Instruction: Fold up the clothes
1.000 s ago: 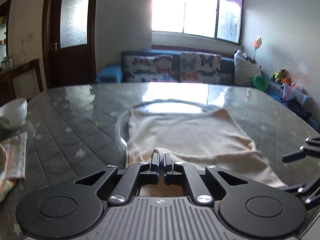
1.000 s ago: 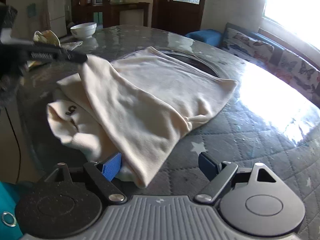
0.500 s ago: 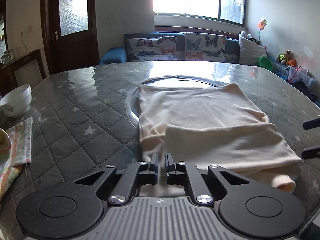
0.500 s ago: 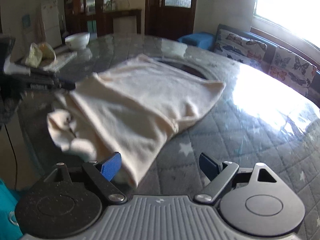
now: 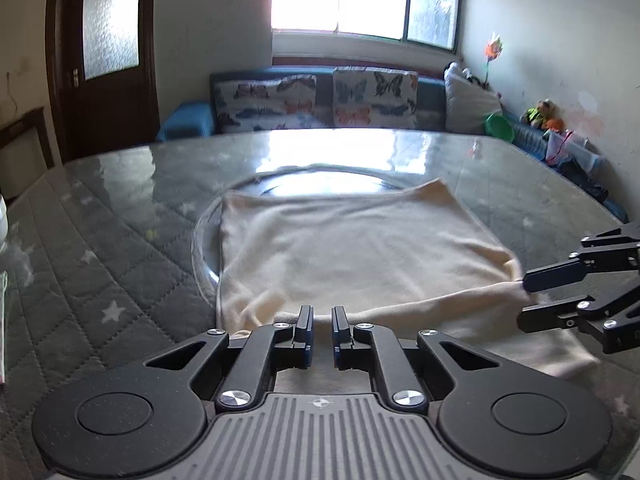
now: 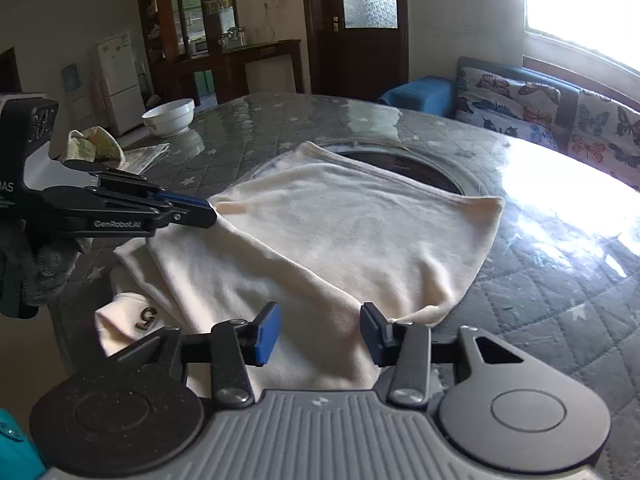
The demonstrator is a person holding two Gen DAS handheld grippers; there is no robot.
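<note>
Here the cream garment [image 5: 352, 248] lies folded on the quilted, glass-topped table [image 5: 120, 240], its far edge over a round inset in the tabletop; the left gripper [image 5: 321, 326] sits at the near hem with its jaws drawn narrow, a slim gap showing between them, and whether cloth is pinched there cannot be told from its own camera; the right wrist view, though, shows the left gripper [image 6: 208, 216] from the side, its tips closed on a lifted corner of the top layer; the right gripper [image 6: 318, 330] stands wide, its blue pads [image 6: 267, 334] on either side of the near edge of the garment [image 6: 340, 240] without pressing it; only the right view shows a white bowl [image 6: 170, 117] on the far side of the table, its inside hidden, with a patterned cloth [image 6: 96, 146] bunched near it, and a small dark mark on the lowest layer hanging off the table edge; only the left view shows the sofa [image 5: 328, 100] with butterfly cushions under the window, and a green tub [image 5: 499, 127] at its end, contents not visible.
</note>
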